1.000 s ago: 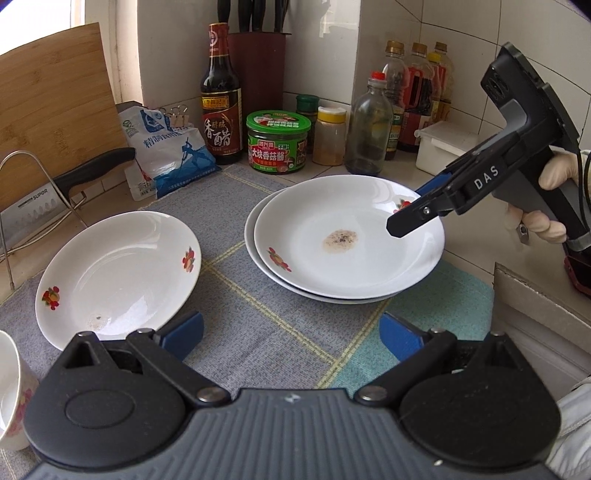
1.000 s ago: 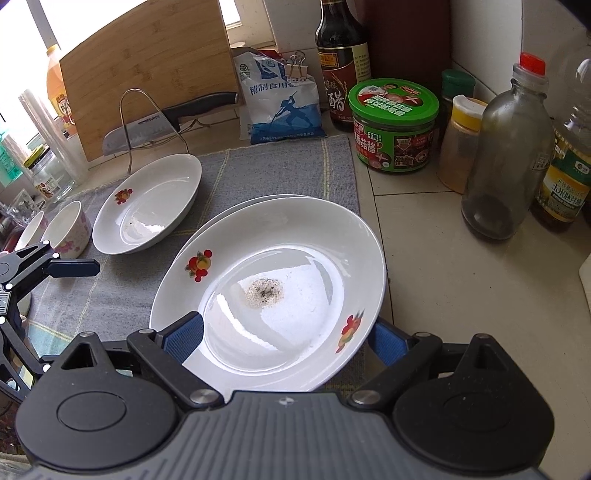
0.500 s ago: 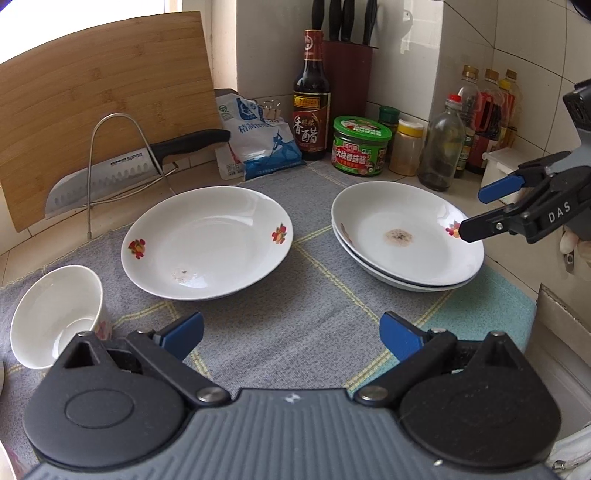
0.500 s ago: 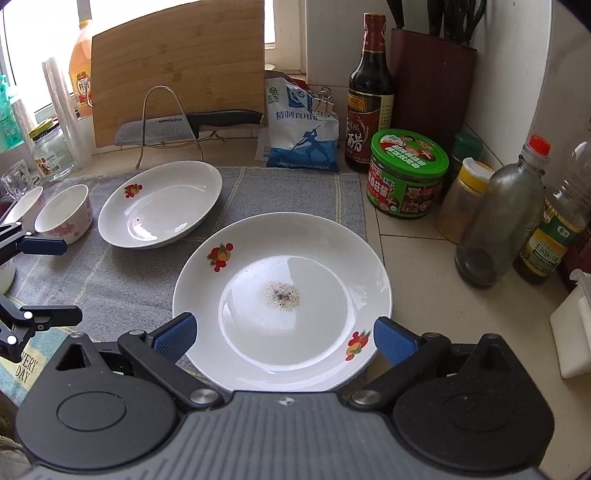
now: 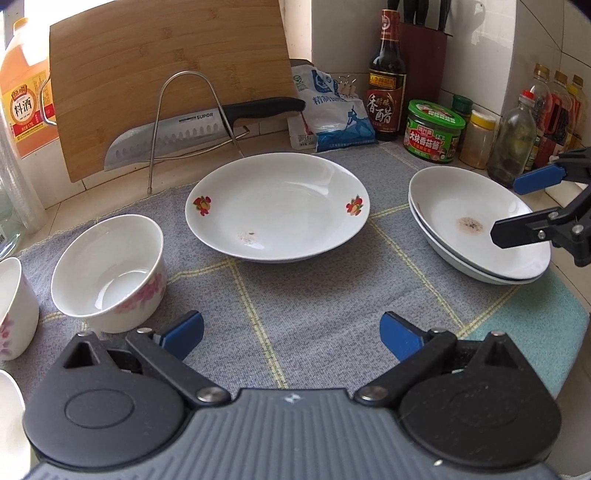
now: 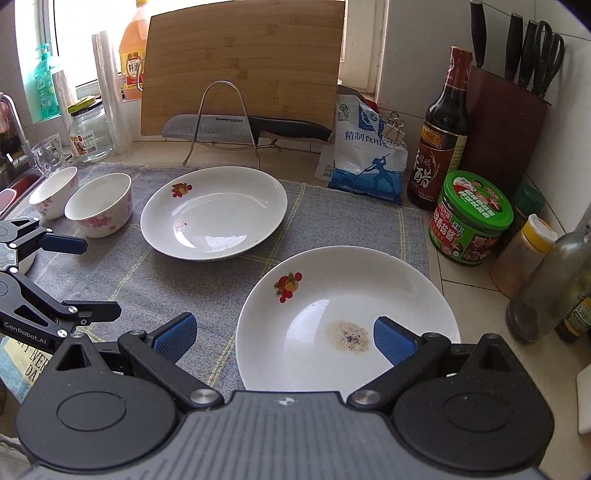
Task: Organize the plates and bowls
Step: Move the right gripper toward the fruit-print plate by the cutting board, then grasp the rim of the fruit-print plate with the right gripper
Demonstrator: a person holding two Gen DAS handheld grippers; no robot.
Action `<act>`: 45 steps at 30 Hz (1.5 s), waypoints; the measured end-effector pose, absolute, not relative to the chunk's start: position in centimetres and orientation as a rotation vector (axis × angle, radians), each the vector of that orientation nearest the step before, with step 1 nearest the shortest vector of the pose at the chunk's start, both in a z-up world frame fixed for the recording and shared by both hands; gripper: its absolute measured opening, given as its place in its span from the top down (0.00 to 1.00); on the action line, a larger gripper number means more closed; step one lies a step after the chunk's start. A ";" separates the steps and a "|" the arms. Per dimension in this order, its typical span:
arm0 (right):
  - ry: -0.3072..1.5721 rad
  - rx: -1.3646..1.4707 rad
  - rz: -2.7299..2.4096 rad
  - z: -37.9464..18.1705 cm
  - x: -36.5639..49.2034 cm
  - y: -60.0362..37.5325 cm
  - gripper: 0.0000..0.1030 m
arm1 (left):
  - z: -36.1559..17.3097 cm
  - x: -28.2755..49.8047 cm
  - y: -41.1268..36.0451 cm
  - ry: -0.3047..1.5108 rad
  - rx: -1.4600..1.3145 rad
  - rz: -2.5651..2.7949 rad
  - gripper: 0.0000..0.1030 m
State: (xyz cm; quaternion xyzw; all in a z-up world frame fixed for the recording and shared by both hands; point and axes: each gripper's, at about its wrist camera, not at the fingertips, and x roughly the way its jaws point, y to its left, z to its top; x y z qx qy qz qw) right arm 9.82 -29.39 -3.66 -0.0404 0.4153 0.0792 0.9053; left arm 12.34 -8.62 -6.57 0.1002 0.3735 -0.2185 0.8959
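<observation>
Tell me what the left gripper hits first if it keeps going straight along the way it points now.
Probably the grey cloth just ahead of the open left gripper, since it points downward at the mat. Beyond that lies the single plate. Depth is hard to judge through the fisheye.

Pale tiled counter under white tiled walls. Behind the cutting board, a bright window letting in daylight. Left of the board, a sink edge. Right of it, a corner knife block.

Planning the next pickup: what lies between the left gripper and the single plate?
Only bare grey mat between the left gripper and the single plate, seen in the left wrist view.
</observation>
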 end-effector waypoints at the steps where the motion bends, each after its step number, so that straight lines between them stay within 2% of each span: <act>1: 0.860 -0.085 0.170 -3.7 10.0 -29.2 0.00 | -6.8 12.5 -8.7 0.777 0.203 -0.445 0.02; 15: 0.850 -0.119 0.226 -3.4 12.9 -29.2 0.00 | -10.3 17.1 -11.2 0.815 0.160 -0.365 0.01; 22: 0.851 -0.131 0.274 -3.6 15.4 -29.1 0.00 | -10.7 18.4 -11.9 0.768 0.156 -0.370 0.00; 45: 0.972 -0.174 0.587 -7.9 30.5 -25.9 0.00 | -10.9 18.6 -12.2 0.708 0.157 -0.360 0.00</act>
